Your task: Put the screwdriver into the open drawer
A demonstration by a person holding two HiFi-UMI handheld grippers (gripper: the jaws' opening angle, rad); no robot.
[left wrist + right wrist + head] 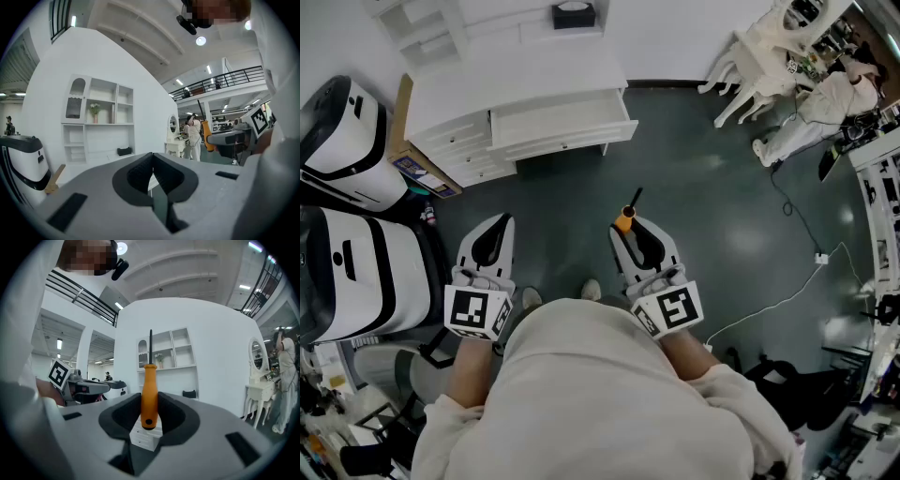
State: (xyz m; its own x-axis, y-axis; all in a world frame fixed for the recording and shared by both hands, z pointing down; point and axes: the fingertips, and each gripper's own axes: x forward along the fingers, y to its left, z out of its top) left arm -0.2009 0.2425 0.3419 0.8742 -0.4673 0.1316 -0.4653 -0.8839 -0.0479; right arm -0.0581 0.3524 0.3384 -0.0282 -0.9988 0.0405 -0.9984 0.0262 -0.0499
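My right gripper is shut on the screwdriver, an orange handle with a black shaft that sticks out past the jaws toward the cabinet. In the right gripper view the screwdriver stands upright between the pads, shaft up. The left gripper is shut with nothing in it; its jaws meet in the left gripper view. The open drawer juts out from the white cabinet ahead of both grippers, some way off across the floor.
White machines stand at the left, and a cardboard box leans by the cabinet. A black box sits on the cabinet top. A white table with stools and a person are at the right. A cable runs over the dark floor.
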